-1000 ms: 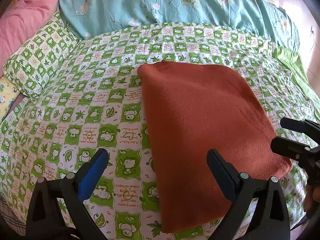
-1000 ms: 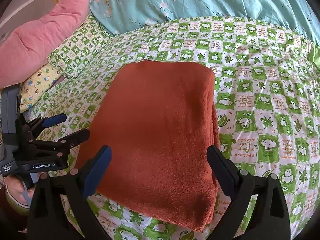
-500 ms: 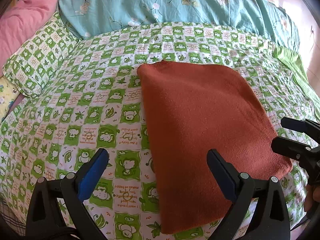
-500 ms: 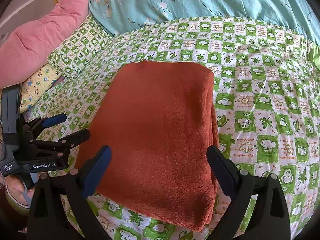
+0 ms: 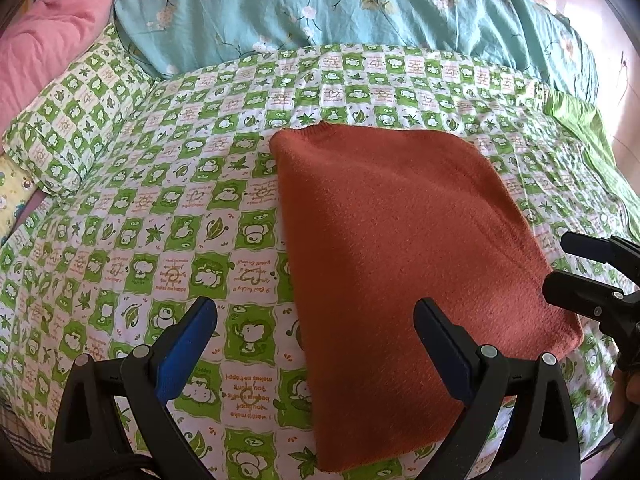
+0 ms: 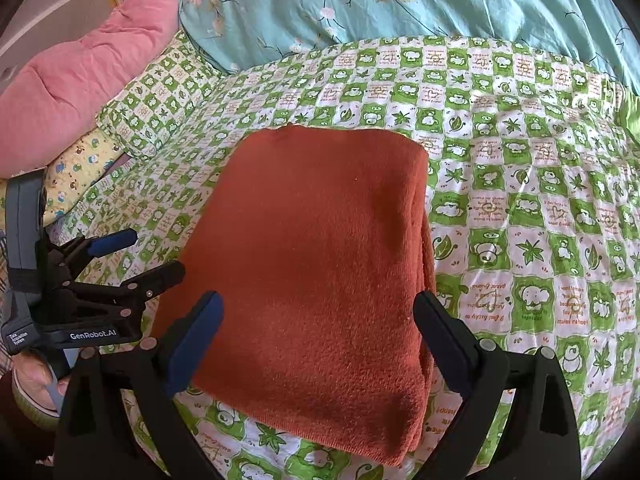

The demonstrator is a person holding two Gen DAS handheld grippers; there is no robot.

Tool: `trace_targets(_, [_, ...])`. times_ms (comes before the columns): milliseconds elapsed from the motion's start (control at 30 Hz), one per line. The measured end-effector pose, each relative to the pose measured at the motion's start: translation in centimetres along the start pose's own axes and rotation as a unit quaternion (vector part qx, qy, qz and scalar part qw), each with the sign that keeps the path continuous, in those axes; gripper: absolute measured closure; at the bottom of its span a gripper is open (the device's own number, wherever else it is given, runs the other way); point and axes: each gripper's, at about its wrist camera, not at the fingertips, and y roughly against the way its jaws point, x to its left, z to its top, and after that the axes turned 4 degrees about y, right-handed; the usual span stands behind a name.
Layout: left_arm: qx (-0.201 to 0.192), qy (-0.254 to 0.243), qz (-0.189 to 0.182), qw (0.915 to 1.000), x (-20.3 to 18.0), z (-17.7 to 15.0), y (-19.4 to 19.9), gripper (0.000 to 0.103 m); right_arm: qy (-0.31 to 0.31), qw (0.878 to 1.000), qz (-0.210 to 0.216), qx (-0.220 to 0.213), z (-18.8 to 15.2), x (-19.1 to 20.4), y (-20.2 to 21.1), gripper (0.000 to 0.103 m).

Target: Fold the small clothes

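Our spread, empty right claw [image 6: 316,344] sits nearest the folded rust garment [image 6: 320,248], whose long axis runs straight ahead.

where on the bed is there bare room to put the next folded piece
Bare checked sheet right of the folded orange garment, up to the blue quilt; another strip left, bordered by pillows. Near edge crowded by both grippers.

Both views are bright with soft daylight and mostly sharp. Fisheye bending curves the bed cover [image 5: 160,208] toward dark, vignetted corners. The folded rust-orange cloth [image 6: 320,248] shows faint soft shadows near its lower edge
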Motion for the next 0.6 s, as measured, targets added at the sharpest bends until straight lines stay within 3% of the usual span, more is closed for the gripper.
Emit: trace_targets(600, [-0.004, -0.005, 0.001, 1.0, 0.07, 0.41, -0.65, 0.005, -0.001, 1.0, -0.001, -0.002, 0.33, -0.69, 0.15, 0.007])
